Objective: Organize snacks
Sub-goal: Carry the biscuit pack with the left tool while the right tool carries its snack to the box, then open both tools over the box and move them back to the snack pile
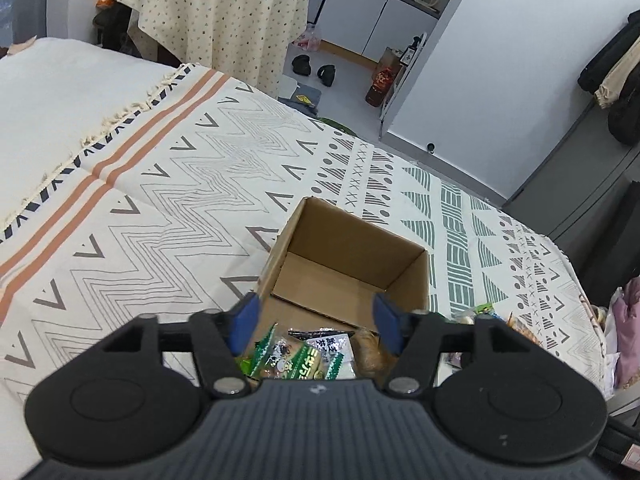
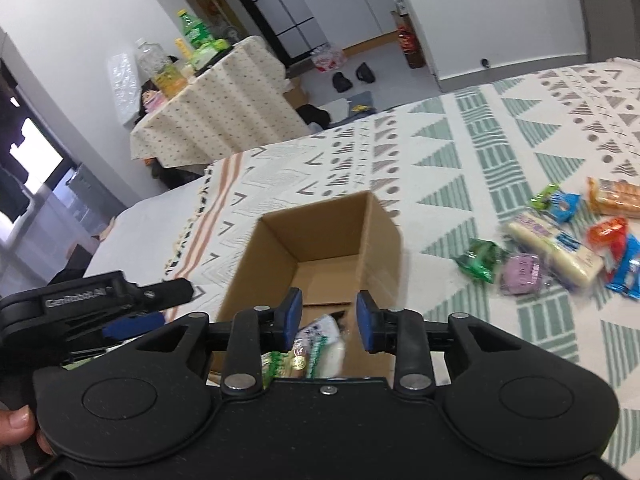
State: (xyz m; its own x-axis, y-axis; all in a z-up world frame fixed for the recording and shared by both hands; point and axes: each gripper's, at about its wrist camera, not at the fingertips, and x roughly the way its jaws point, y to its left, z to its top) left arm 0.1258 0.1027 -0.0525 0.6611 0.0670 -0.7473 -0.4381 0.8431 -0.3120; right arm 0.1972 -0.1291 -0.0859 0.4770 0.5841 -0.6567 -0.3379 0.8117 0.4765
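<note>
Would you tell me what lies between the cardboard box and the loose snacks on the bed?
Only bare patterned bedspread. The right wrist view shows it best: nothing sits between the cardboard box and the nearest loose snack, the green packet.

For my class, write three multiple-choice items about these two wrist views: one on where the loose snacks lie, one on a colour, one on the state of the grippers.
1. Where do the loose snack packets lie?
A. On the patterned bedspread, right of the cardboard box
B. On the floor
C. On the round table

2. What colour are the pads of the left hand-held gripper?
A. Red
B. Blue
C. Yellow

3. The right hand-held gripper is:
A. Shut on a packet
B. Shut on the box wall
C. Open, empty

Key: 1 A, packets scattered on the bedspread beside the cardboard box. 2 B, blue shows. 3 C, a clear gap between its fingers.
</note>
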